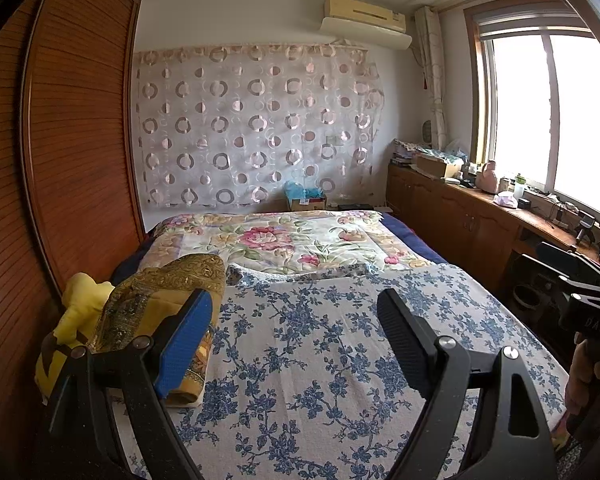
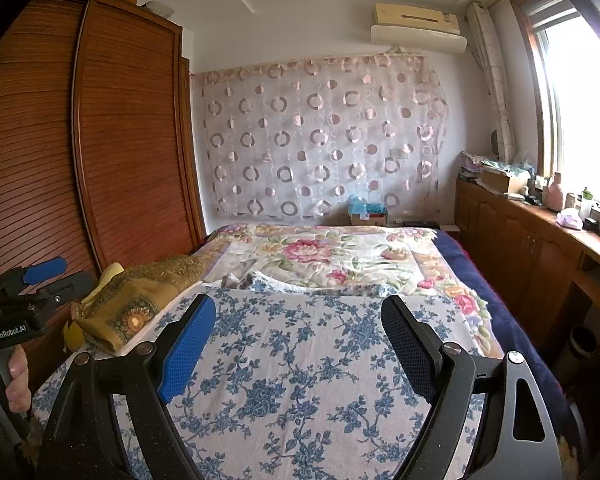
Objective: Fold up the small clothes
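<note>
A gold patterned cloth (image 1: 156, 300) lies folded at the left edge of the bed on a yellow garment (image 1: 78, 312); both also show in the right wrist view, the cloth (image 2: 136, 300) over the yellow garment (image 2: 110, 272). My left gripper (image 1: 296, 320) is open and empty above the blue-flowered sheet (image 1: 320, 340), its left finger (image 1: 188, 344) in front of the gold cloth. My right gripper (image 2: 300, 324) is open and empty above the same sheet (image 2: 300, 360), right of the cloth. The left gripper's body (image 2: 24, 300) shows at the left edge of the right wrist view.
A wooden wardrobe (image 1: 60, 140) runs along the bed's left side. A folded floral quilt (image 1: 292, 240) lies at the far end of the bed. A wooden counter (image 1: 480, 208) with bottles and boxes stands under the window at right.
</note>
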The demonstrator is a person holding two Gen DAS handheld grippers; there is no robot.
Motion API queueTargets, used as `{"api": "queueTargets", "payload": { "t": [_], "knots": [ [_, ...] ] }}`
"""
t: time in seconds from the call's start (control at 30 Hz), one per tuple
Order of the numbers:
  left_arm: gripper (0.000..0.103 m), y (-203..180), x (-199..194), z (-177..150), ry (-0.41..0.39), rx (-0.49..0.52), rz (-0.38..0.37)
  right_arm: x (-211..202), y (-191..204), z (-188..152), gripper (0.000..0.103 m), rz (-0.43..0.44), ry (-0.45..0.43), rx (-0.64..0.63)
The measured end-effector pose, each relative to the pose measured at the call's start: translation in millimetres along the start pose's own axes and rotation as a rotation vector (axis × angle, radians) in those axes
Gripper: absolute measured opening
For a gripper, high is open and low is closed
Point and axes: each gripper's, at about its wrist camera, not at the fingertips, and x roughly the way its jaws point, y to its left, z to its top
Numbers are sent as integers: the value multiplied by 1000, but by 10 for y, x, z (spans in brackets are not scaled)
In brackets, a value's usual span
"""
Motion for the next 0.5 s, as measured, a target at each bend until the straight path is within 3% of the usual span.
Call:
{"api": "queueTargets", "payload": {
  "t": [0.5],
  "knots": [
    [85,3,-1,-12,0,-1,-1,2,-20,-7,86,3,1,-3]
  ]
}}
